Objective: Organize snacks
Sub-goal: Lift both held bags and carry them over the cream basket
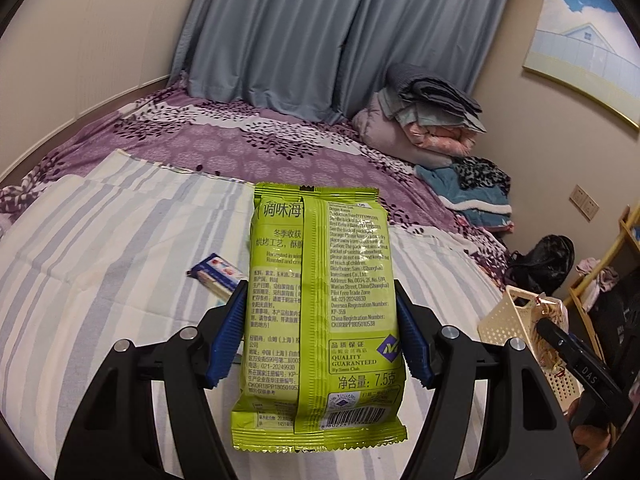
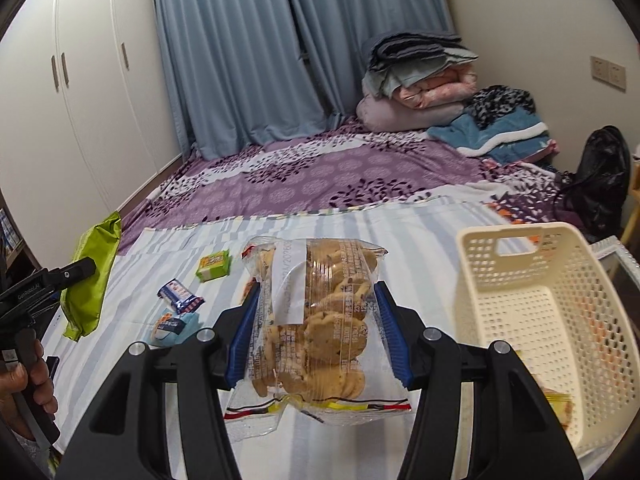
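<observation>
While both packs hang clear of the striped sheet (image 2: 360,224), my right gripper (image 2: 316,332) clamps the cookie bag (image 2: 316,320) just left of the cream basket (image 2: 560,320) | my left gripper (image 1: 320,336) pinches the green seaweed pack (image 1: 320,312), far left | I judge: cookies over rim first, release low, then seaweed.

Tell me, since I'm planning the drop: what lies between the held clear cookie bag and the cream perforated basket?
Only bare striped sheet lies between the clear cookie bag and the cream perforated basket, in the right wrist view.
</observation>
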{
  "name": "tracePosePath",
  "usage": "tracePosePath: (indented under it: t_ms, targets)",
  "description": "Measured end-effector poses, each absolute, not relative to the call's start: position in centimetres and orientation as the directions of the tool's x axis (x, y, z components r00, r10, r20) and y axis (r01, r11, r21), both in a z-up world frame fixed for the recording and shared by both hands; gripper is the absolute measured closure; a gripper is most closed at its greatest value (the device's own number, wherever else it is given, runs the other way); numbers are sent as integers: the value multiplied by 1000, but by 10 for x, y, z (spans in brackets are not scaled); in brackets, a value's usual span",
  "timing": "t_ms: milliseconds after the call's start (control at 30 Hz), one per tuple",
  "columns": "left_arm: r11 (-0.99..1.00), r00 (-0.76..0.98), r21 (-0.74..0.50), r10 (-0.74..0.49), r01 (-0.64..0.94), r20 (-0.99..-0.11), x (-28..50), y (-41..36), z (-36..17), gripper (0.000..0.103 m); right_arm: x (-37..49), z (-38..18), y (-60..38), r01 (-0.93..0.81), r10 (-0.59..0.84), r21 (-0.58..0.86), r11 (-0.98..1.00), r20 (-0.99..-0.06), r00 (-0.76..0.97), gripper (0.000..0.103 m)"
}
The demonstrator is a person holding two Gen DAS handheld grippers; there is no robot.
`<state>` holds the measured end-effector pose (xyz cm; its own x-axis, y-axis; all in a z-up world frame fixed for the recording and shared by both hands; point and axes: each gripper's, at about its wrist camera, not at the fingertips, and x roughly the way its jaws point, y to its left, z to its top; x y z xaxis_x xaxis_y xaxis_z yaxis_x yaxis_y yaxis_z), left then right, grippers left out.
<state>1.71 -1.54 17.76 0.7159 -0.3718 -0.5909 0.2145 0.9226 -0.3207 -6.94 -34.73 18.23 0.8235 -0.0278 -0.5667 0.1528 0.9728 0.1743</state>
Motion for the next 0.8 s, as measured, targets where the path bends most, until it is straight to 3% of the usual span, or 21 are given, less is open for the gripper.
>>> tracePosePath:
  t_ms: [500,633,800]
  targets:
    - [868,638,-279,-492,411,-592,4,-114,194,34,-145,181,-453,427,-276,173,888,-542,794,48]
    - [848,610,-265,-518,459,-600,0,-144,195,34,-157,167,-467,470,-299,183,864,-565,769,43]
    - [818,577,-242,-548,522,-606,-8,-178,198,34,-172,158,-481,508,-328,198,839,-561,760,30]
